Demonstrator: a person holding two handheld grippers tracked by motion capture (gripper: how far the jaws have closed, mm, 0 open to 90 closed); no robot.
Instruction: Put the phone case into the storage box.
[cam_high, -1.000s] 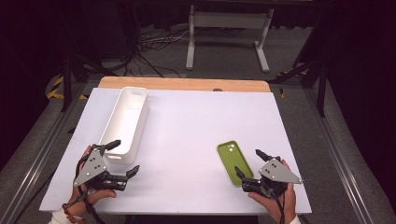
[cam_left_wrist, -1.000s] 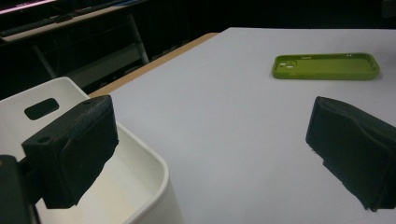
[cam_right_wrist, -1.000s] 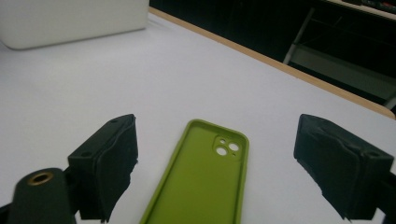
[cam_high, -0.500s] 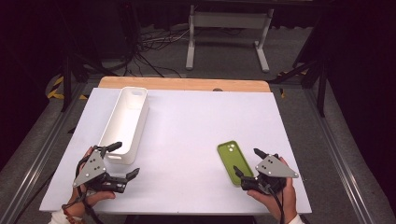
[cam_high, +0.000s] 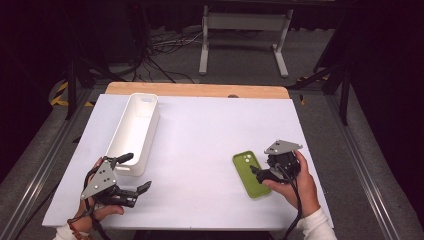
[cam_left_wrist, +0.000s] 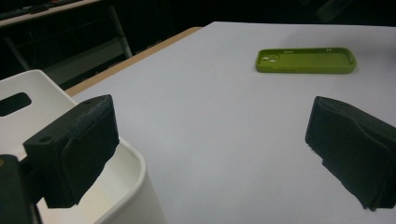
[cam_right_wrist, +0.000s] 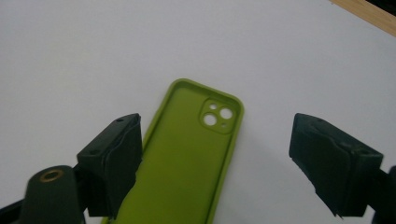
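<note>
A green phone case (cam_high: 248, 173) lies inside-up on the white table, camera cutout at its far end. My right gripper (cam_high: 260, 169) hovers at the case's right edge, pointing left over it. In the right gripper view the case (cam_right_wrist: 187, 154) lies below and between the jaws of my right gripper (cam_right_wrist: 217, 128). Those jaws have just closed in a little, but the pads stand apart from the case, so the gripper is open. My left gripper (cam_high: 136, 172) rests open at the near left, beside the white bin (cam_high: 131, 131), nothing between its fingers (cam_left_wrist: 74, 149). The left gripper view shows the case (cam_left_wrist: 306, 59) far off.
The long white bin's near rim (cam_left_wrist: 135, 161) sits just by my left gripper's jaw. A wooden strip (cam_high: 200, 90) borders the table's far edge. Beyond it on the dark floor are cables and a metal stand (cam_high: 242, 30). Bare white tabletop (cam_high: 200, 140) lies between the two grippers.
My right hand has moved away from the near edge, risen slightly and turned, so its gripper now points across the case. The left hand and the case have stayed put.
</note>
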